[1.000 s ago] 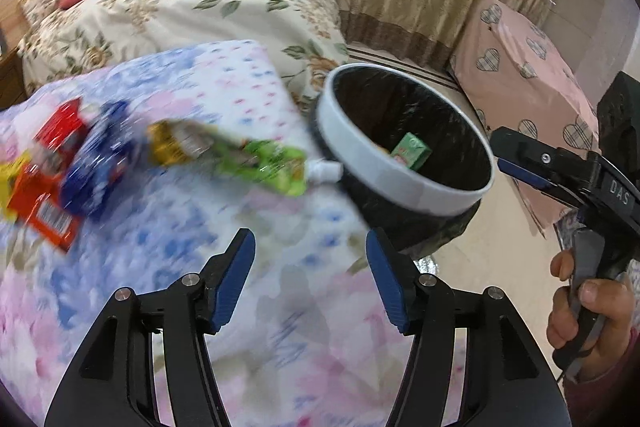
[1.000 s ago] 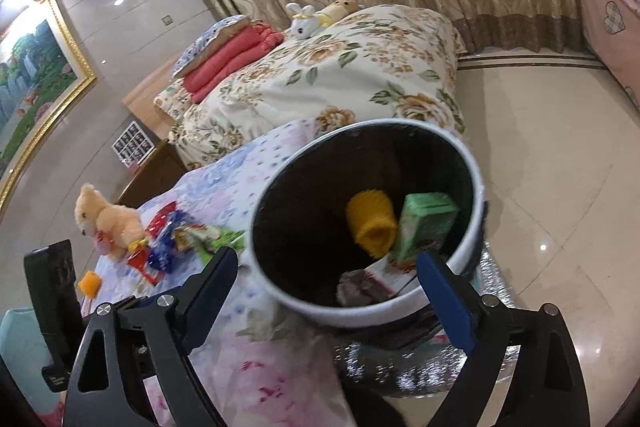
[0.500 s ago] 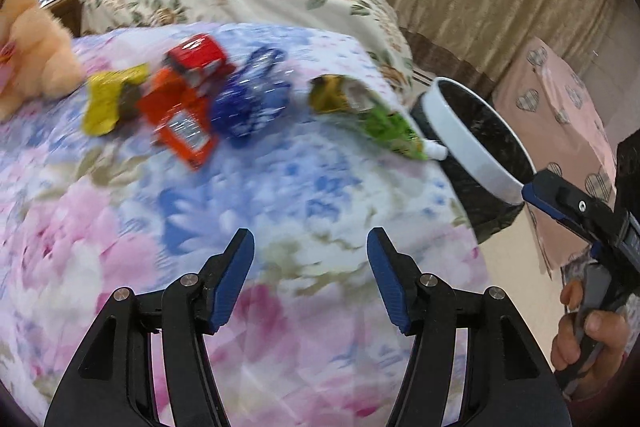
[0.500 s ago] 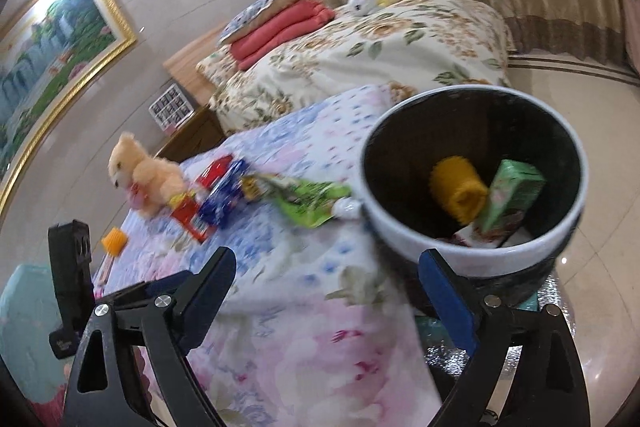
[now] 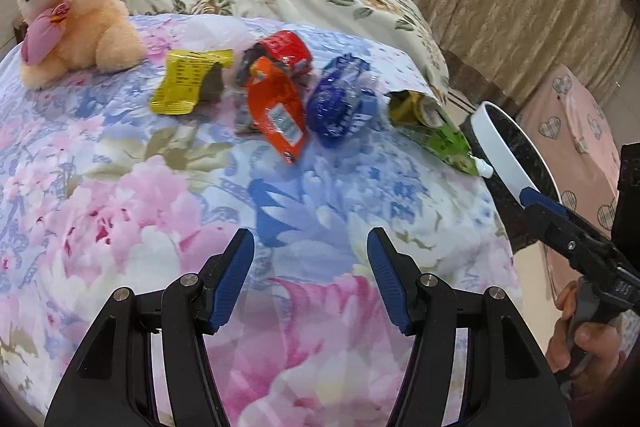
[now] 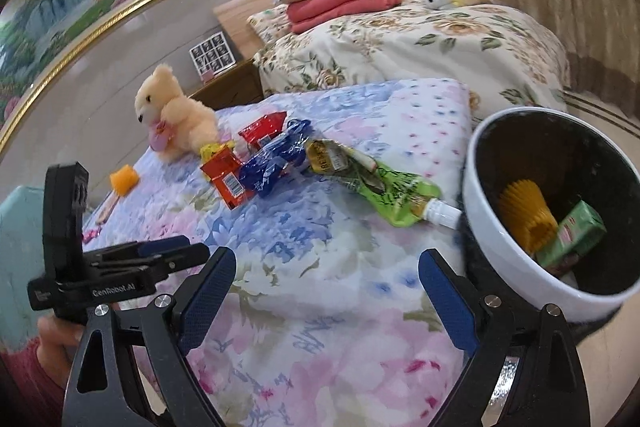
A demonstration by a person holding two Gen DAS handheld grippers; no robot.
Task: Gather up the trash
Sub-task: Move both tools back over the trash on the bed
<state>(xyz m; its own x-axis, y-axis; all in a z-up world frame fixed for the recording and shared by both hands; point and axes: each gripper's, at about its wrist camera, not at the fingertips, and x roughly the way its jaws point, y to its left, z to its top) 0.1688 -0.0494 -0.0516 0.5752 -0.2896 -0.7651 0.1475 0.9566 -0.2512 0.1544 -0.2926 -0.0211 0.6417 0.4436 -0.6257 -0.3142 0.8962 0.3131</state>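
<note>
While both grippers hovered open and empty over the floral quilt (image 5: 120, 207), the green pouch (image 6: 384, 187) lay ahead of the right gripper (image 6: 326, 291), its long axis pointing right toward the bin (image 6: 496, 251), farther from the left gripper (image 5: 310, 279).

The right gripper (image 6: 324, 283) is open over the flowery blanket (image 6: 320, 291). Ahead lie a green pouch (image 6: 384, 187) and blue wrapper (image 6: 272, 163). The bin (image 6: 500, 259) sits to its right.
</note>
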